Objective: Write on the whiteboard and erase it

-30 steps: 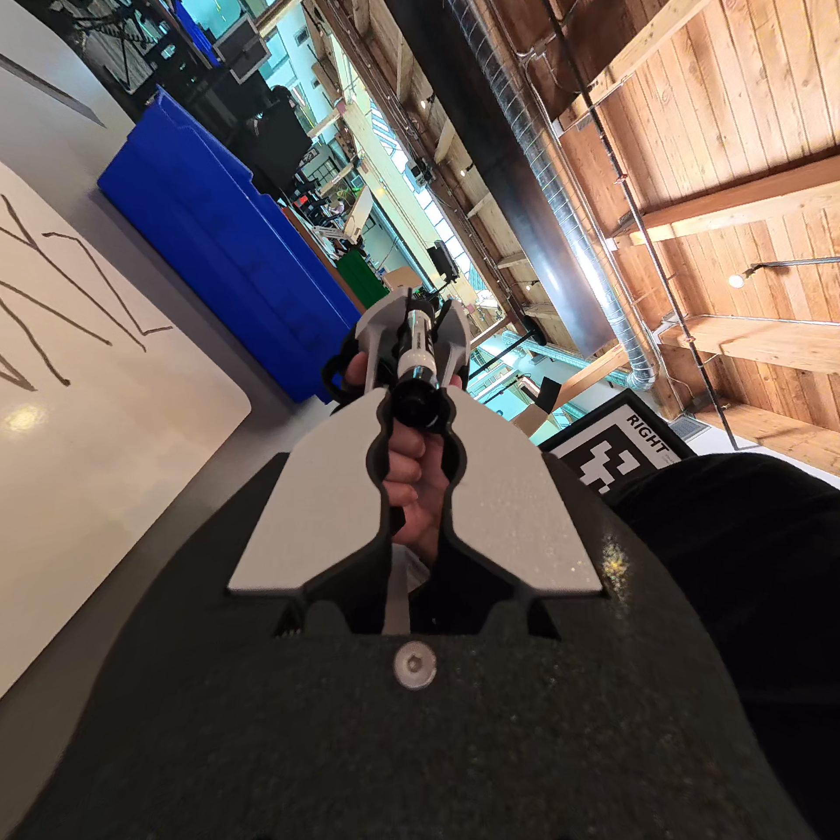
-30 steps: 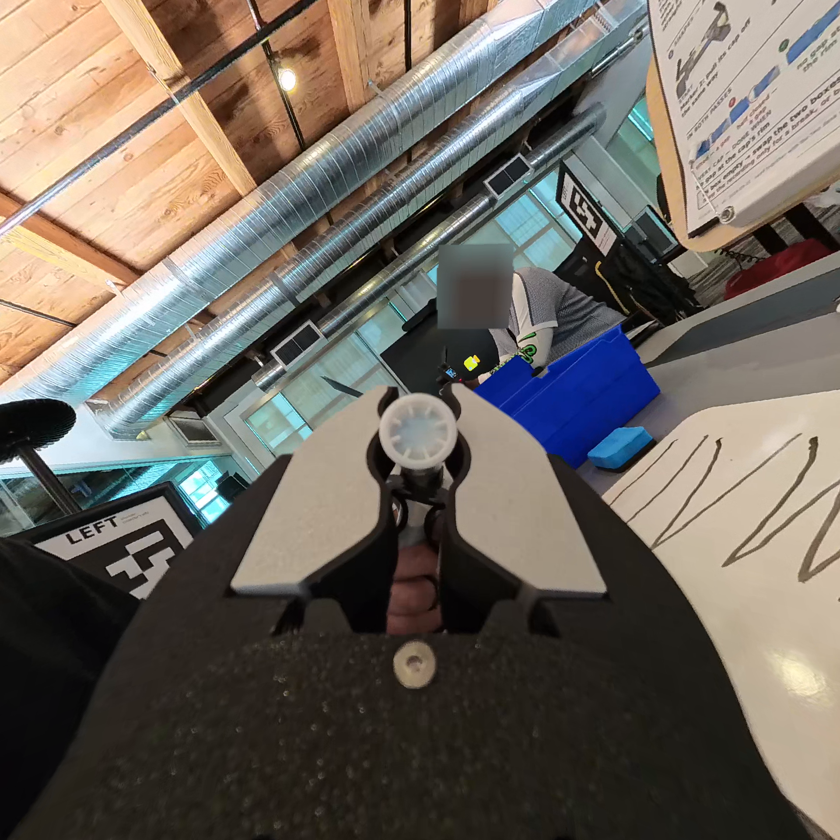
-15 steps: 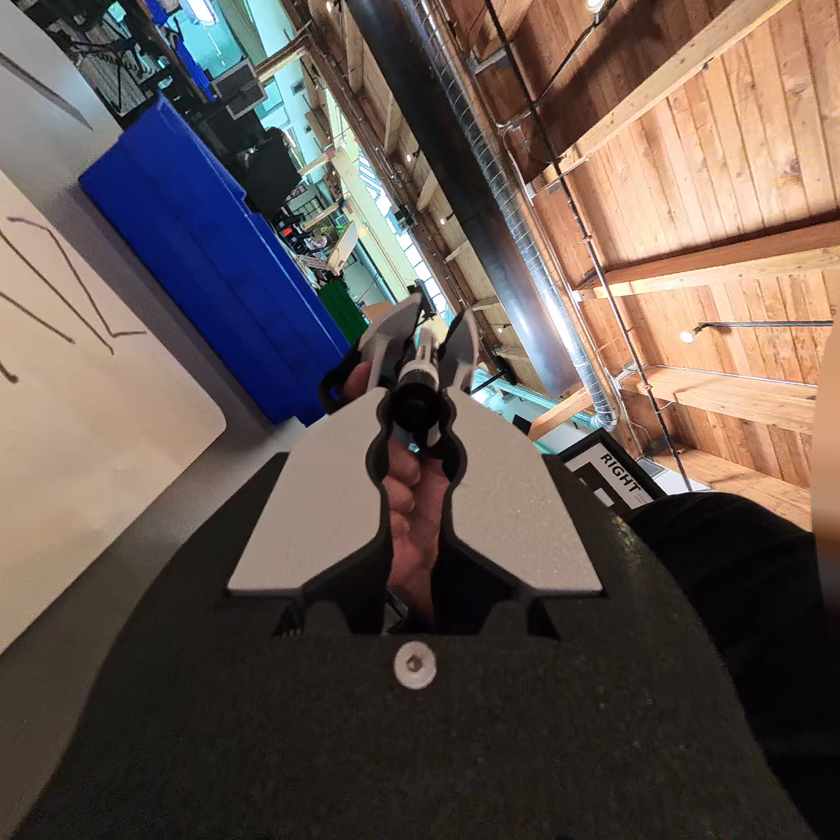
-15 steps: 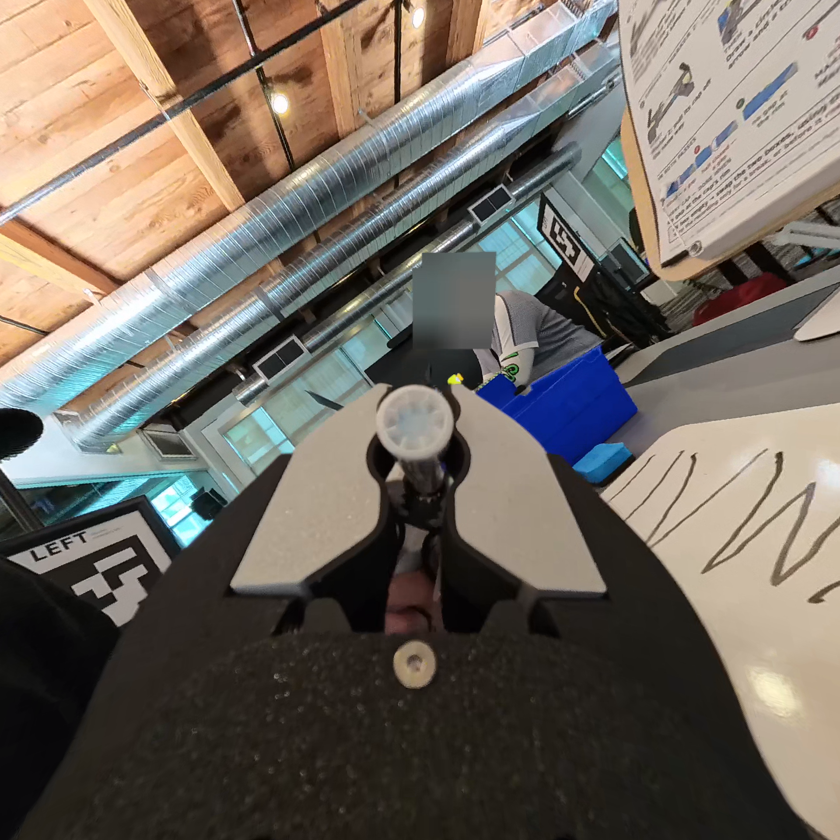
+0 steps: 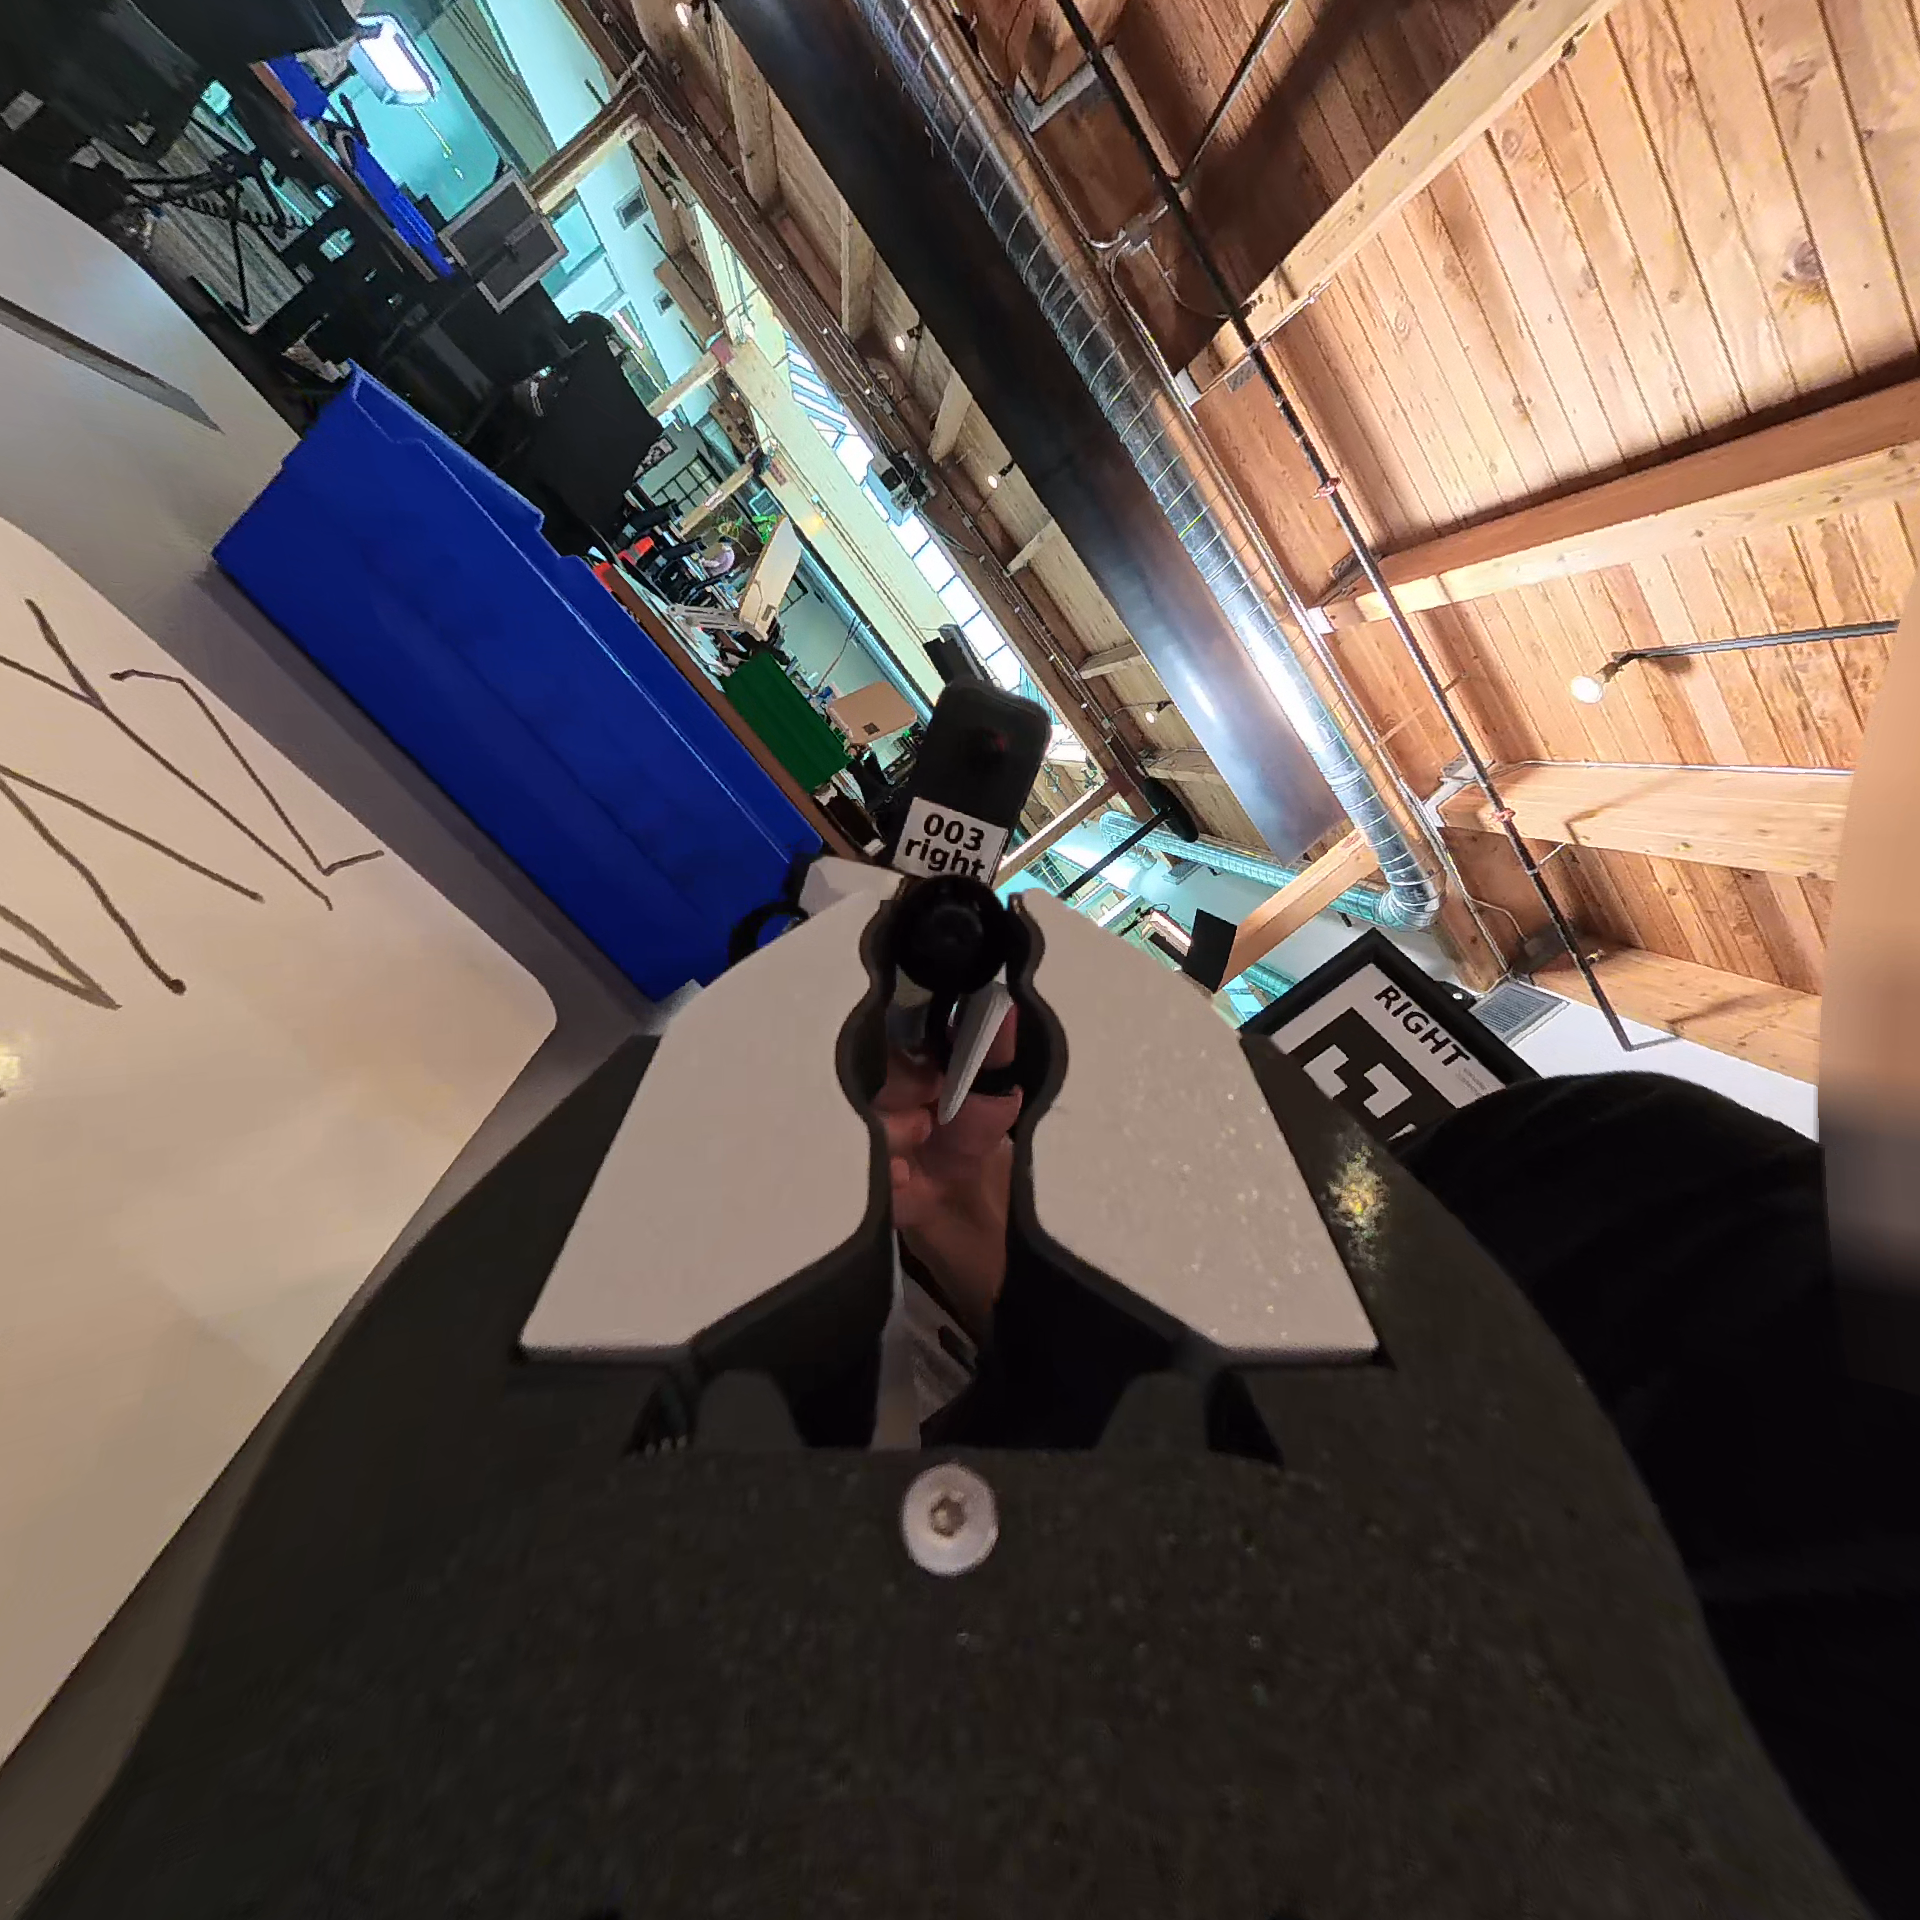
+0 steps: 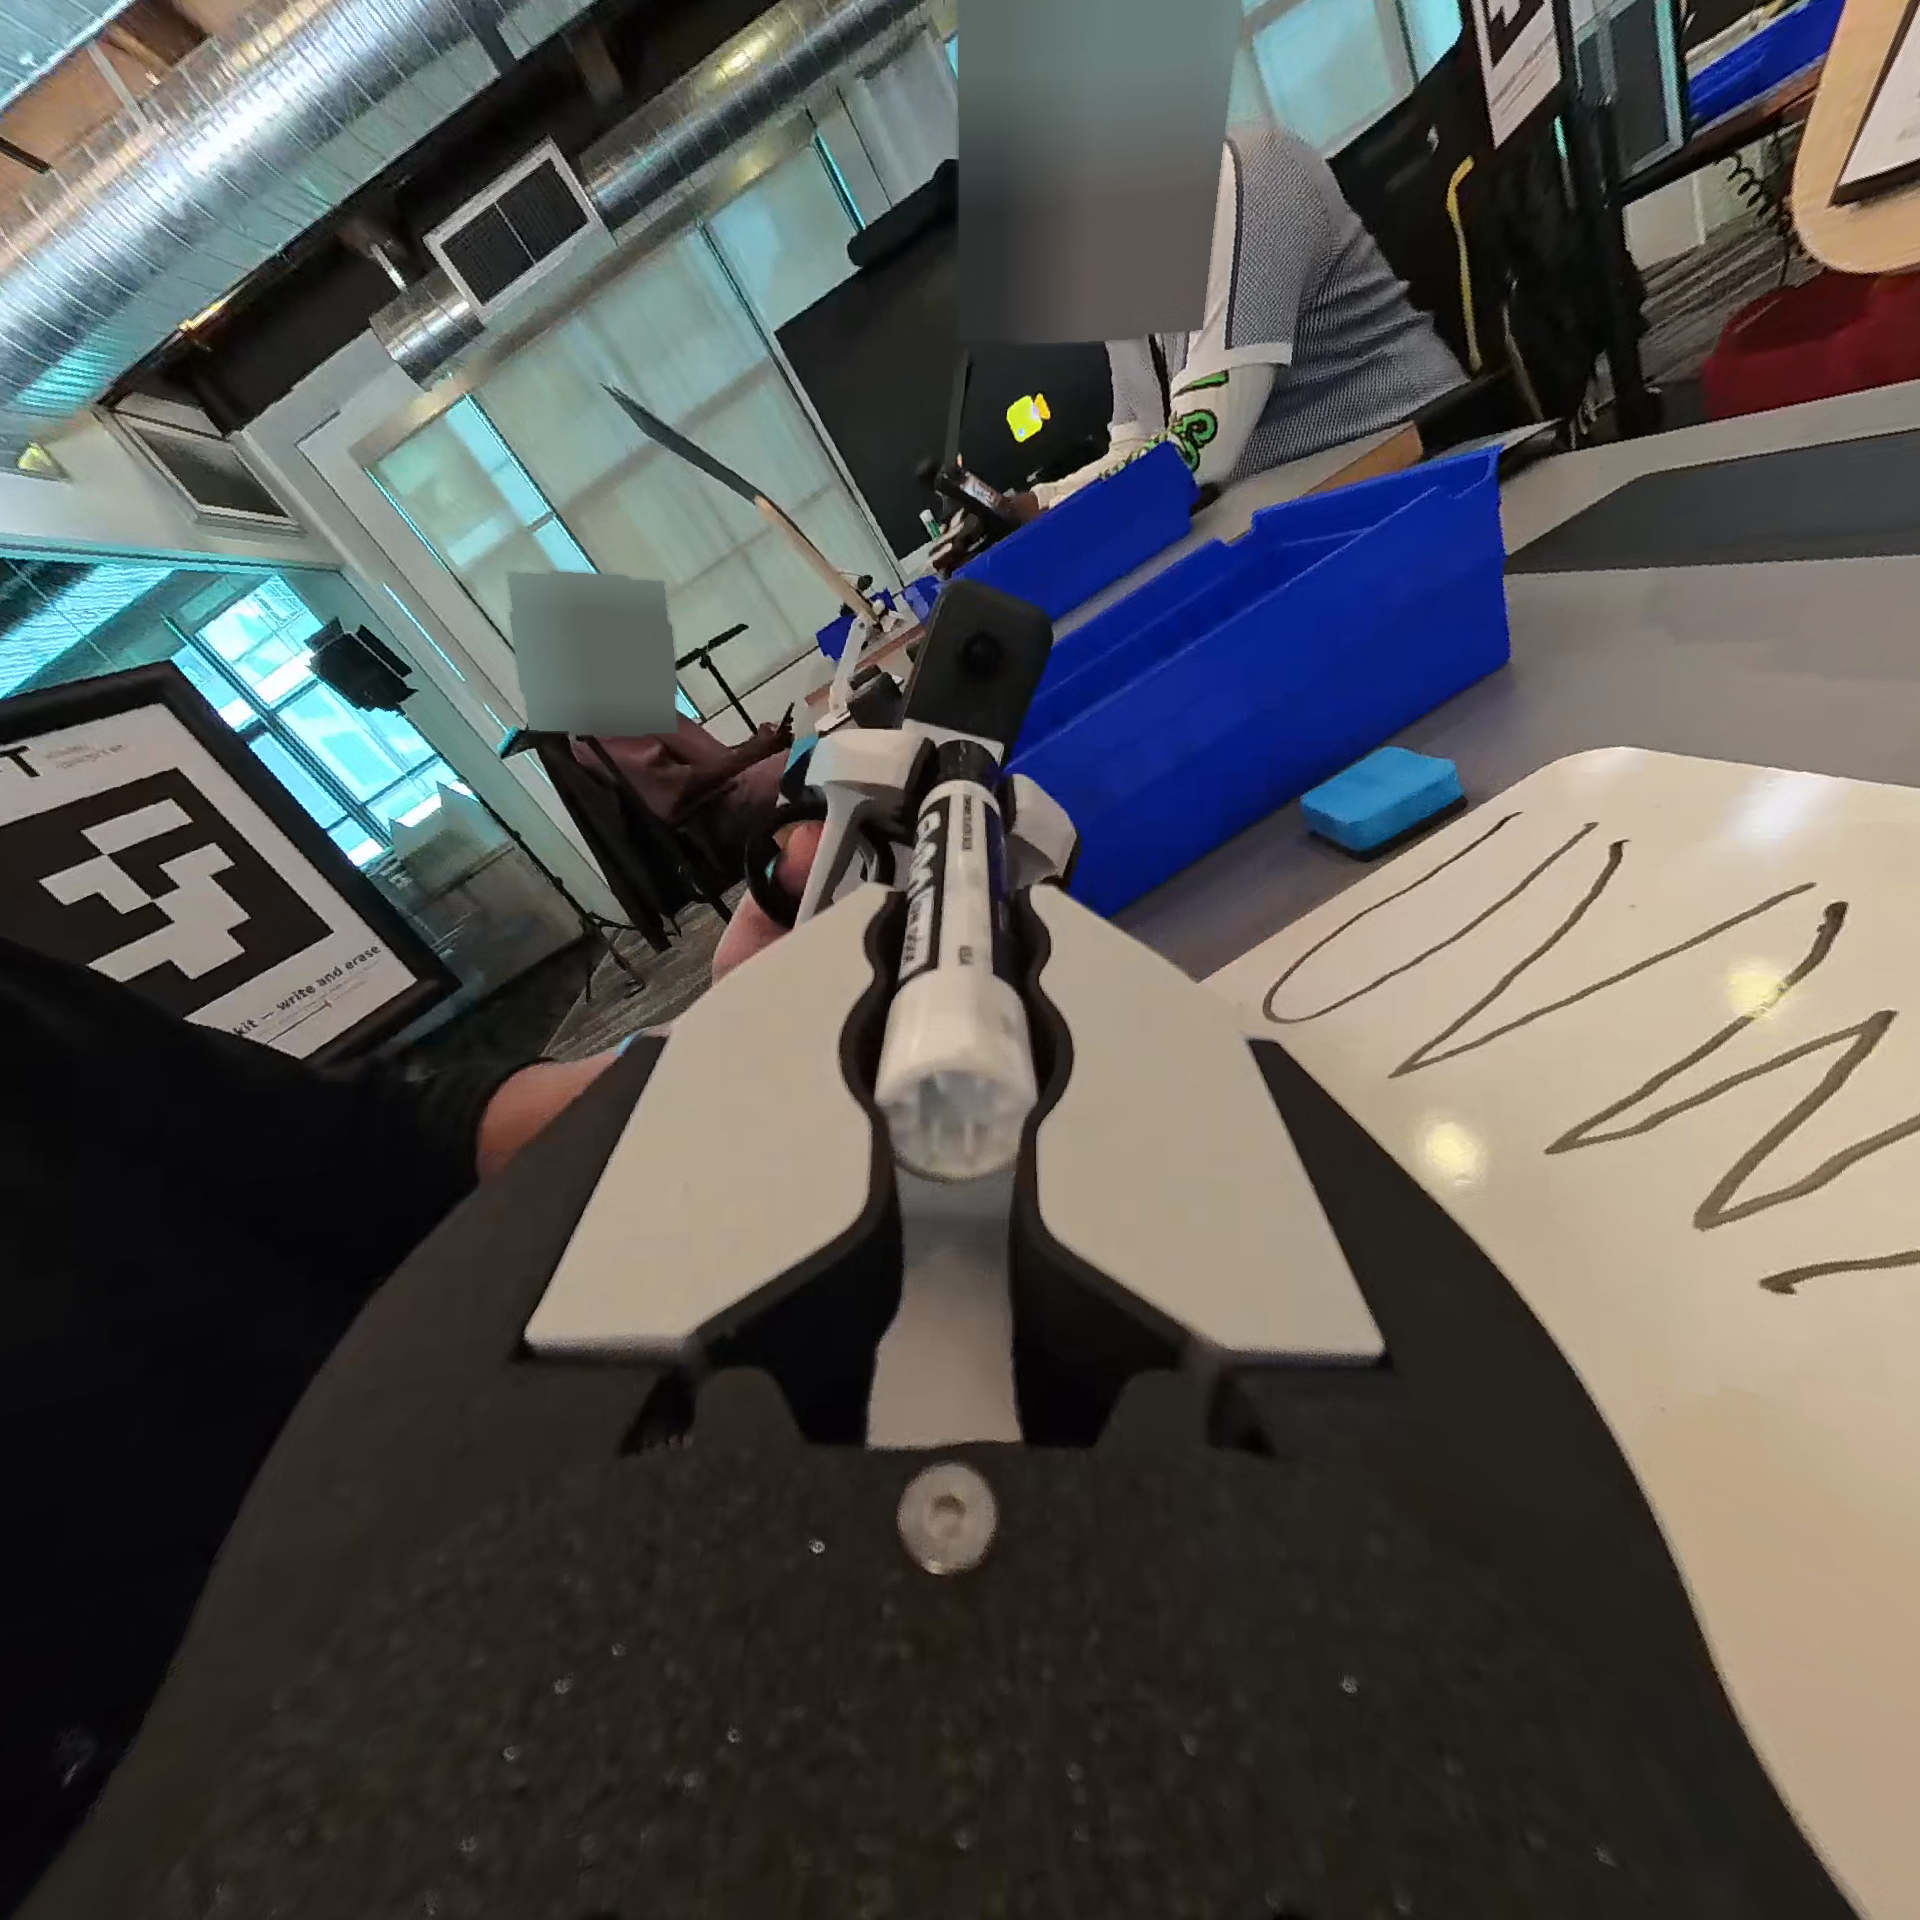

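While both grippers face each other above the grey table (image 6: 1683,665), I hold one marker (image 6: 951,935) between them, lifted clear of the whiteboard (image 6: 1558,1403). My right gripper (image 6: 954,971) is clamped on the white barrel, with the ribbed butt end sticking back toward its camera between the closed fingers. My left gripper (image 5: 951,920) is closed on the other end, and from its own camera I see only the round black cap (image 5: 943,943) pinched in the notch between its two fingers. Seen from the right wrist, the marker runs straight from one gripper into the other, tilted a little upward.

Off to my right side the whiteboard lies flat on the table, its near corner rounded. Dark zigzag strokes and a narrow loop cross its surface, and ceiling lights glint on it. Beyond its far edge a blue eraser (image 6: 1382,808) with a dark base rests on the table, just beside a long blue bin (image 6: 1299,675). Whether the eraser touches the bin I cannot tell. Neither gripper is touching the board or the eraser.
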### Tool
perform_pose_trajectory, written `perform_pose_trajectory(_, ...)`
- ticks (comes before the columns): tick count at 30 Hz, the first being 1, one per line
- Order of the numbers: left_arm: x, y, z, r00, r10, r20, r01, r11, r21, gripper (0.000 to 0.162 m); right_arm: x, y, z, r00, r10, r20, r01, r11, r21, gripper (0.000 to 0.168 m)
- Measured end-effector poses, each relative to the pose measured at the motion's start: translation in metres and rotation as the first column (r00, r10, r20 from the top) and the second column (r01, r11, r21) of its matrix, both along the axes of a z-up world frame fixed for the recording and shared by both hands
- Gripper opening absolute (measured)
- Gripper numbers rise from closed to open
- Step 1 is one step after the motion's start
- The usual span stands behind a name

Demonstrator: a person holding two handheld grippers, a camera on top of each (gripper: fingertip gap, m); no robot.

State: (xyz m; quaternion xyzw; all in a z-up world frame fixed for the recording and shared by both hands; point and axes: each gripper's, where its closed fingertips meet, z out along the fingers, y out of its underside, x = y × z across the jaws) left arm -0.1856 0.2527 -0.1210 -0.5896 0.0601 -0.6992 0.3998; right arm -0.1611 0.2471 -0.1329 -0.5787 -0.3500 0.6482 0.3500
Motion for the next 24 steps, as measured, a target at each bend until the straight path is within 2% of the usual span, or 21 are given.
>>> perform_pose_trajectory(5,0.0,-0.002,-0.003,1.0,-0.016,-0.014,0.016,1.0,-0.011,0.021,0.003,-0.001,0.002,0.998,-0.05,0.047,0.048,0.998,0.044,0.019)
perform_pose_trajectory(7,-0.004,-0.012,-0.007,0.997,-0.018,-0.071,0.018,1.0,0.0,0.04,0.018,0.001,0.021,0.991,-0.115,0.073,0.107,0.988,0.108,0.019)
perform_pose_trajectory(9,-0.01,-0.025,-0.016,0.984,0.023,-0.174,-0.021,1.0,0.019,0.044,0.053,0.01,0.055,0.963,-0.244,0.116,0.207,0.942,0.264,0.02)
perform_pose_trajectory(11,-0.013,-0.042,-0.029,0.957,0.05,-0.285,-0.038,0.998,0.046,0.043,0.11,0.036,0.09,0.874,-0.465,0.143,0.367,0.823,0.433,0.019)
perform_pose_trajectory(13,-0.016,-0.054,-0.044,0.918,0.101,-0.384,-0.082,0.995,0.064,0.043,0.178,0.076,0.108,0.703,-0.676,0.222,0.485,0.684,0.544,0.019)
perform_pose_trajectory(15,-0.018,-0.06,-0.06,0.875,0.126,-0.467,-0.113,0.992,0.056,0.042,0.241,0.124,0.08,0.458,-0.768,0.447,0.468,0.636,0.614,0.019)
perform_pose_trajectory(16,-0.018,-0.061,-0.065,0.862,0.128,-0.491,-0.114,0.992,0.059,0.041,0.268,0.146,0.054,0.323,-0.759,0.565,0.438,0.649,0.622,0.02)
perform_pose_trajectory(17,-0.017,-0.061,-0.067,0.85,0.135,-0.509,-0.117,0.991,0.068,0.04,0.287,0.166,0.029,0.224,-0.732,0.644,0.419,0.669,0.614,0.02)
perform_pose_trajectory(18,-0.017,-0.059,-0.069,0.833,0.143,-0.534,-0.121,0.99,0.077,0.04,0.294,0.183,0.005,0.181,-0.697,0.693,0.412,0.694,0.59,0.02)
perform_pose_trajectory(20,-0.018,-0.055,-0.073,0.801,0.159,-0.578,-0.131,0.987,0.091,0.04,0.295,0.204,-0.043,0.146,-0.59,0.794,0.412,0.766,0.493,0.02)
perform_pose_trajectory(22,-0.017,-0.055,-0.076,0.789,0.156,-0.594,-0.127,0.988,0.09,0.039,0.3,0.225,-0.076,0.056,-0.558,0.828,0.39,0.776,0.497,0.02)
perform_pose_trajectory(24,-0.019,-0.055,-0.079,0.776,0.166,-0.609,-0.137,0.986,0.093,0.037,0.299,0.239,-0.098,0.033,-0.54,0.841,0.42,0.771,0.479,0.021)
